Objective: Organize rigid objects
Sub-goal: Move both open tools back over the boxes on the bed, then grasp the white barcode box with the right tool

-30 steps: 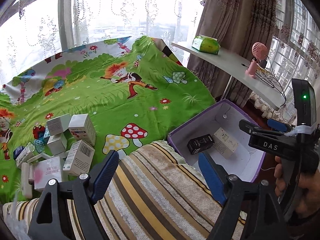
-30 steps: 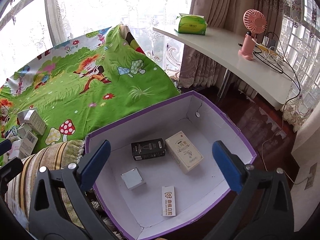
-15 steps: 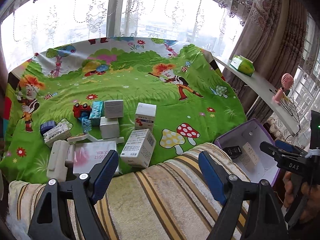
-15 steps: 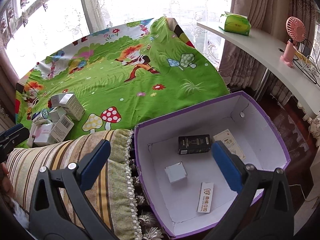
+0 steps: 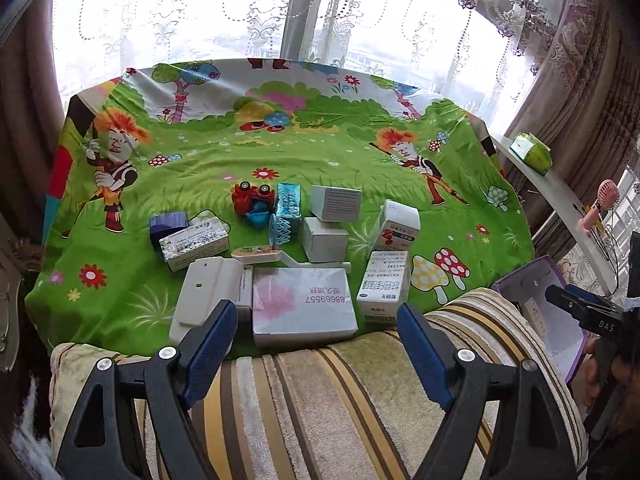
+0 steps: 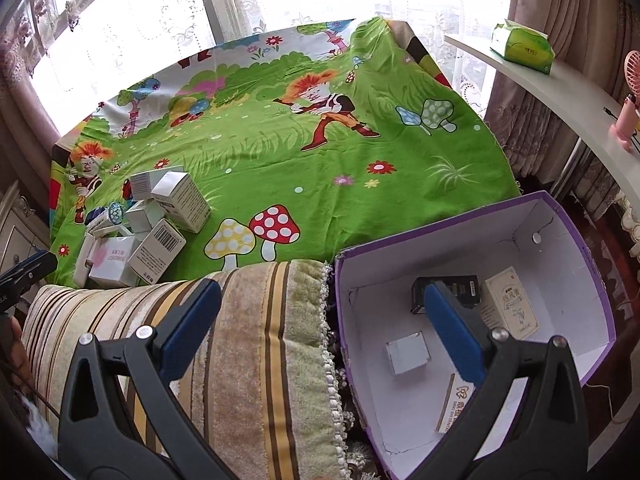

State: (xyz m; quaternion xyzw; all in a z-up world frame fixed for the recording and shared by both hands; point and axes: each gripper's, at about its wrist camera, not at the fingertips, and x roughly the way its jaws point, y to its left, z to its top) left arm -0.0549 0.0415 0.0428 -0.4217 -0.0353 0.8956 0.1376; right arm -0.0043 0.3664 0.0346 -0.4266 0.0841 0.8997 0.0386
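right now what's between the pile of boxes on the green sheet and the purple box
In the right wrist view, bare green sheet with printed mushrooms and the striped cushion separate the pile of boxes from the purple box; no loose item lies there.

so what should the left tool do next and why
Probably ease the open, empty left tool forward and down onto the flat pink-and-white box, the nearest item in the pile, since the purple box already holds a few sorted items.
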